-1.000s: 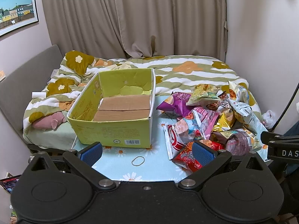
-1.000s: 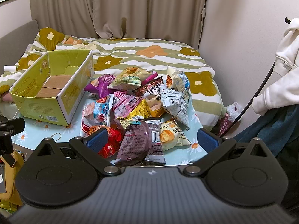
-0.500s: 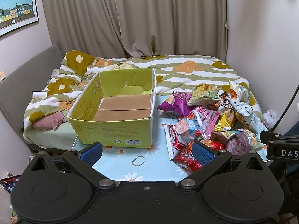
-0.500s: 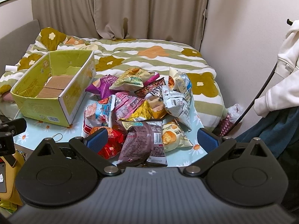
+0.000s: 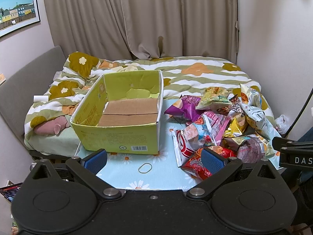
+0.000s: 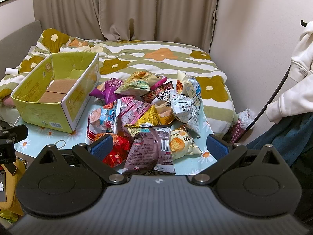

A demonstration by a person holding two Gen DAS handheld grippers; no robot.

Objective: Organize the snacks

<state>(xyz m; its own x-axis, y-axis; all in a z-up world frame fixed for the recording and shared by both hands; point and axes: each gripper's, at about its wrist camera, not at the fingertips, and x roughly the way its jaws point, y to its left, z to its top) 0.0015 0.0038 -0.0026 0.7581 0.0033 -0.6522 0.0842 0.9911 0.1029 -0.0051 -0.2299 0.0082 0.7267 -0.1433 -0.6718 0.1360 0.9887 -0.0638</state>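
Note:
An open yellow-green cardboard box [image 5: 125, 117] [image 6: 56, 96] stands on the left of a small table with a light-blue daisy cloth [image 5: 125, 170]; nothing is in it. A pile of several snack bags [image 6: 148, 109] [image 5: 219, 121] lies to its right, with a dark purple bag [image 6: 150, 148] and a red bag [image 5: 197, 164] nearest me. My left gripper [image 5: 154, 159] is open and empty above the table's near edge, in front of the box. My right gripper [image 6: 159, 146] is open and empty, low over the near side of the pile.
A rubber band [image 5: 145, 167] lies on the cloth in front of the box. A bed with a flowered quilt [image 5: 195, 72] lies behind the table. Curtains and walls close the back and right. A white garment [image 6: 297, 78] hangs at the right.
Both grippers have crept slightly forward and lower toward the table. Their jaws stay open. The box and the bags have not moved.

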